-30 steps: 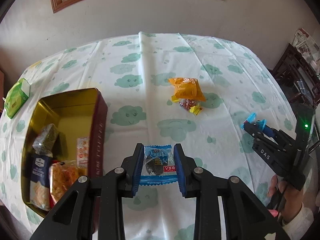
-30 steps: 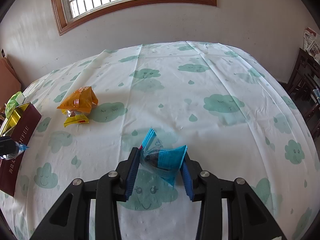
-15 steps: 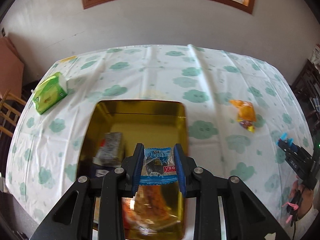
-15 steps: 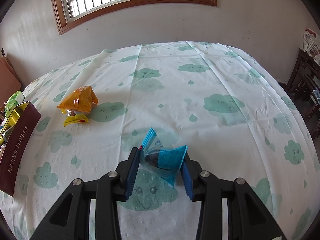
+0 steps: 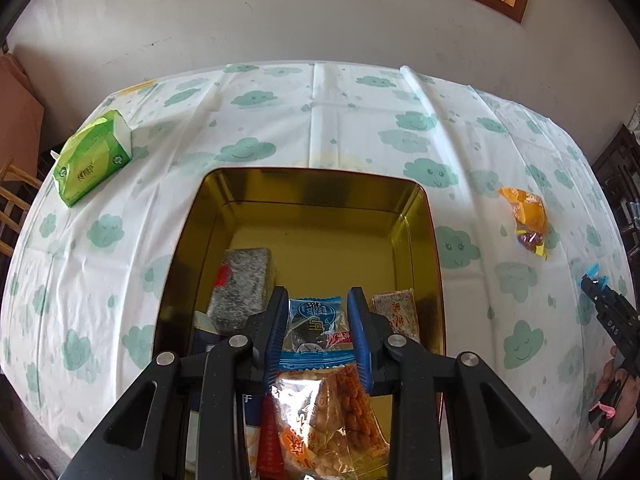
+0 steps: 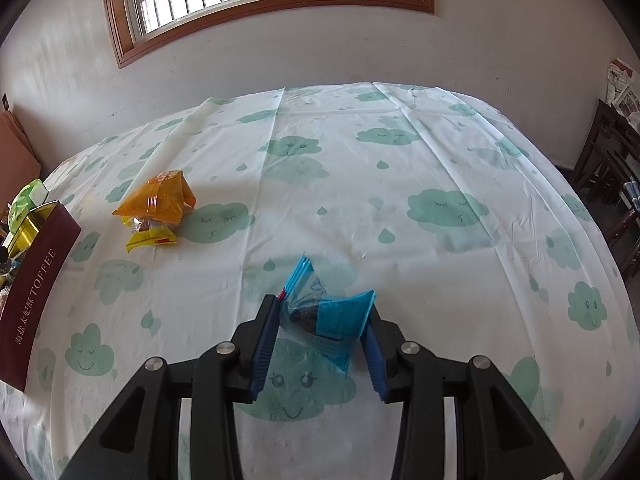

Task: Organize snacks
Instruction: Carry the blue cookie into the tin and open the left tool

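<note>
Both tools, left [image 5: 318, 330] and right [image 6: 320, 330], each clamp one blue snack packet (two total), one orange packet [image 6: 160, 200] lying loose.

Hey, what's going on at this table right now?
A person is sorting snacks into a gold tin with two handheld grippers. The left gripper holds a blue snack packet over the tin, which already contains several packets. The right gripper holds another blue packet above the cloud-print tablecloth. An orange snack bag and a small yellow-wrapped candy lie on the cloth, not yet picked up.
</note>
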Available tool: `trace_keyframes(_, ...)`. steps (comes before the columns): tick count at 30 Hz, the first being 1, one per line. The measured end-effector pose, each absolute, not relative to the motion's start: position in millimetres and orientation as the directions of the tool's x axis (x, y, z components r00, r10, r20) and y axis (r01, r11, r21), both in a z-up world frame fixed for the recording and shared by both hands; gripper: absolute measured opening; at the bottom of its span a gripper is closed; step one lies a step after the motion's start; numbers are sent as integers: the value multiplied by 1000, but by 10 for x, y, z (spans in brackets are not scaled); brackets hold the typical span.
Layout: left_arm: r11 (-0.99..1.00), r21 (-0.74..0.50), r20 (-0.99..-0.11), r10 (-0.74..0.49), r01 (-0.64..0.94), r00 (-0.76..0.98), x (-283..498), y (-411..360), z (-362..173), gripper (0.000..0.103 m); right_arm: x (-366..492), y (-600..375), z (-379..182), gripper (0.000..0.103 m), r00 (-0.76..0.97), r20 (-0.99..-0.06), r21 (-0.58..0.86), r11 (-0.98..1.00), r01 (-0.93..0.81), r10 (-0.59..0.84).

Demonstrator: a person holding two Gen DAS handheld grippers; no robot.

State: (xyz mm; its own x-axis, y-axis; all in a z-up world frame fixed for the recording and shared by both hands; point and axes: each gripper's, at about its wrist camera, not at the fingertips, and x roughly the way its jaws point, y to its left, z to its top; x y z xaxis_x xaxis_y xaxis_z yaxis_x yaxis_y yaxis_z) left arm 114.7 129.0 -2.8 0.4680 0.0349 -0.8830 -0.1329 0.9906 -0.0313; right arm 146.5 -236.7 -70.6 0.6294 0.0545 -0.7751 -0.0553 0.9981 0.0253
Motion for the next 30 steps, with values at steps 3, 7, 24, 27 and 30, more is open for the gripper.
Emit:
trace_keyframes(3,992,-23,-888,38,-126,458,1161,1261,-88,27,1466,-2360,-707,41,629,-775,24,998,-54,52)
trace_keyframes(7,992,-18,-894,38,-121,446,1175,1239,-157,27,1465,-2357,-709,41,629,-776,19,998,-53,49)
trace_keyframes(24,993,-9,-911,41,-118,410,1168,1218,-347,27,1472,-2329,-713,41,629,-776,6,999,-46,34)
trace_keyframes(27,993,-7,-912,43,-121,409,1162,1212,-357,28,1473,-2308,-714,41,629,-777,3,999,-45,31)
trace_keyframes(30,993,-3,-913,47,-121,406,1168,1211,-363,30,1473,-2322,-715,41,629,-777,1,999,-45,29)
